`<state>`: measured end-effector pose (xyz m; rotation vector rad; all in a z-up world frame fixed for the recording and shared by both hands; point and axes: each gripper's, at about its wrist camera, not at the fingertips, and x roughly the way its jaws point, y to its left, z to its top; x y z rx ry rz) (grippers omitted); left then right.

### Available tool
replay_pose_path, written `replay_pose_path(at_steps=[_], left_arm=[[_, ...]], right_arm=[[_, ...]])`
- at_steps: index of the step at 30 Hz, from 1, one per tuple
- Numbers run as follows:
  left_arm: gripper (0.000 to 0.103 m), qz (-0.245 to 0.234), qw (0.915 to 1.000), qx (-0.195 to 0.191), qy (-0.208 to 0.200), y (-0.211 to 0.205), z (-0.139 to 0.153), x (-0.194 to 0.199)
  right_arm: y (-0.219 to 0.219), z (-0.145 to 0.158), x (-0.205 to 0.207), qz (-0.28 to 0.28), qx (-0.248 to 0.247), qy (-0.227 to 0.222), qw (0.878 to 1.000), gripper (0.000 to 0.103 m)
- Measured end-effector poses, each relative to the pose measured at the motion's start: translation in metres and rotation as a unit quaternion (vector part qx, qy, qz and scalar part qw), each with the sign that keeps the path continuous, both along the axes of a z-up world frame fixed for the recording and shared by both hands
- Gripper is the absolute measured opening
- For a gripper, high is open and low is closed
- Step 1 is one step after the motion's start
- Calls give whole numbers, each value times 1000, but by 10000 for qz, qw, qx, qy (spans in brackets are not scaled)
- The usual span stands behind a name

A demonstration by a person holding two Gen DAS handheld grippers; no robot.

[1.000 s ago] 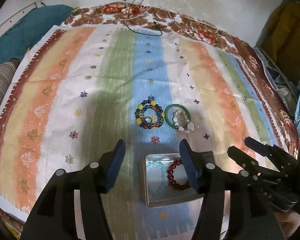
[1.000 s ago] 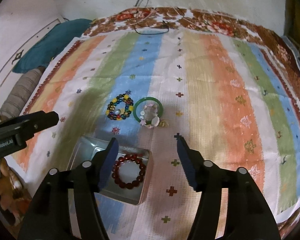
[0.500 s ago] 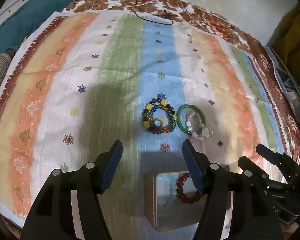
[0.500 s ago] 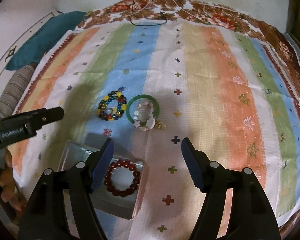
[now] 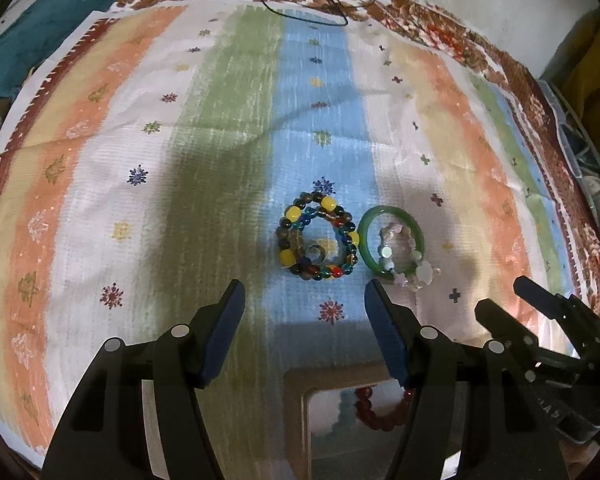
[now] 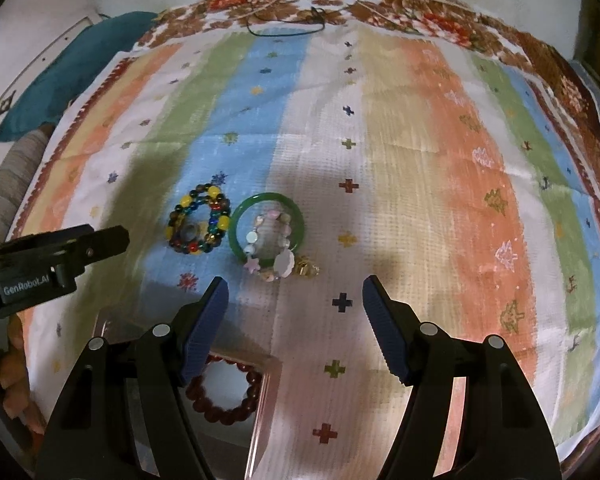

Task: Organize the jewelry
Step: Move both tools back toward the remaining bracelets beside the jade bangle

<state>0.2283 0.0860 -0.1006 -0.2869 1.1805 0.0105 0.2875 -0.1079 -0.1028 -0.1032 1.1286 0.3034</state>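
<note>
Striped cloth (image 5: 220, 160) spread flat over a floral sheet (image 5: 432, 32). Black cord (image 5: 300, 16) looped at far edge of cloth.

Left gripper (image 5: 304, 308): jaws wide apart, holding nothing, raised above cloth, aimed at the loose jewelry. Blue pads (image 5: 228, 328) bare.

Right gripper (image 6: 294, 304): jaws wide apart, holding nothing, raised above cloth. Seen also in left view at lower right (image 5: 536, 312), fingers spread.

Multicolour bead bracelet (image 5: 318, 238) flat on the blue stripe, a small ring (image 5: 315, 254) inside its loop. Same bracelet in right view (image 6: 199, 225).

Green bangle (image 5: 390, 240) just beside the bead bracelet, on its right, flat on cloth. Pale bead bracelet (image 5: 404, 256) partly inside the bangle, its star and flower charms lying over the bangle's near rim. Right view: bangle (image 6: 266, 226), pale bracelet (image 6: 270, 252), and a small gold piece (image 6: 306, 270) just beside the charms; kind of piece not readable.

Metal tin (image 5: 296, 420) on cloth nearer the cameras, apart from the loose pieces, partly hidden behind gripper fingers in both views. Inside: dark red bead bracelet (image 5: 380, 412), also visible in right view (image 6: 220, 394). Pale blue item (image 5: 346, 404) beside it in the tin, blurred, not identifiable.

Teal cushion (image 6: 72, 64) off the cloth at far left.
</note>
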Motion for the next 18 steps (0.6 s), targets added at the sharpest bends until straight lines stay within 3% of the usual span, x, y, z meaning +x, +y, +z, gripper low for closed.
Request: replay_pose_path(at_steps=[18], left_arm=[[56,-168,9992,104,337,-1,-31,28]], right_arm=[[14,-27,27,114,-143,204,9996,69]])
